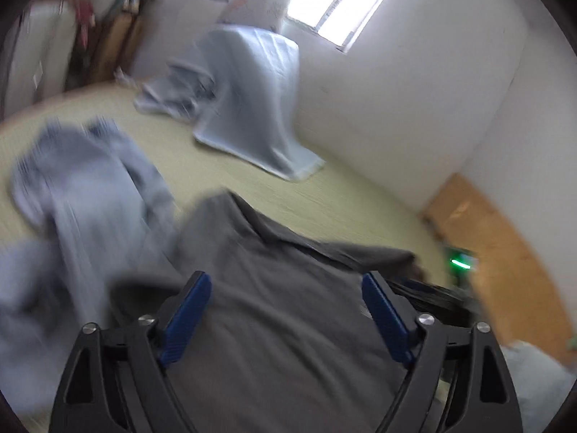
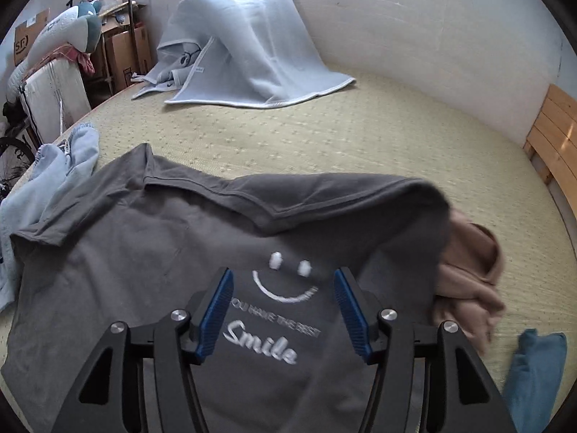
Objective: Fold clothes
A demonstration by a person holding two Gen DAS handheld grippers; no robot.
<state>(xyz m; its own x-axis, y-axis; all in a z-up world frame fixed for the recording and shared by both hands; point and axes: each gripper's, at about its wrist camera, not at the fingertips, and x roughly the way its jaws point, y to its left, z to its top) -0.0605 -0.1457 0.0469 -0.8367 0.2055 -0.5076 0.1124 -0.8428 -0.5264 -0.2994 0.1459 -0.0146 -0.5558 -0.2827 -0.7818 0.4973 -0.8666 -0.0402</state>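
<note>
A dark grey T-shirt (image 2: pixel 151 252) with a white smiley and the word "Smile" lies spread on the straw-coloured mat (image 2: pixel 324 137). Its top edge is folded over. My right gripper (image 2: pixel 283 281) hovers over the print with its blue pads wide apart and nothing between them. The left wrist view is blurred. There my left gripper (image 1: pixel 286 287) stands wide open above the same grey shirt (image 1: pixel 281 324), holding nothing.
A pale blue garment (image 2: pixel 47 180) lies crumpled at the shirt's left, also visible as pale blue cloth (image 1: pixel 79 187). A tan garment (image 2: pixel 468 270) and a teal cloth (image 2: pixel 533 371) lie to the right. A light blue blanket (image 2: pixel 245 43) drapes over something at the far wall. A wooden board (image 2: pixel 555 133) borders the mat.
</note>
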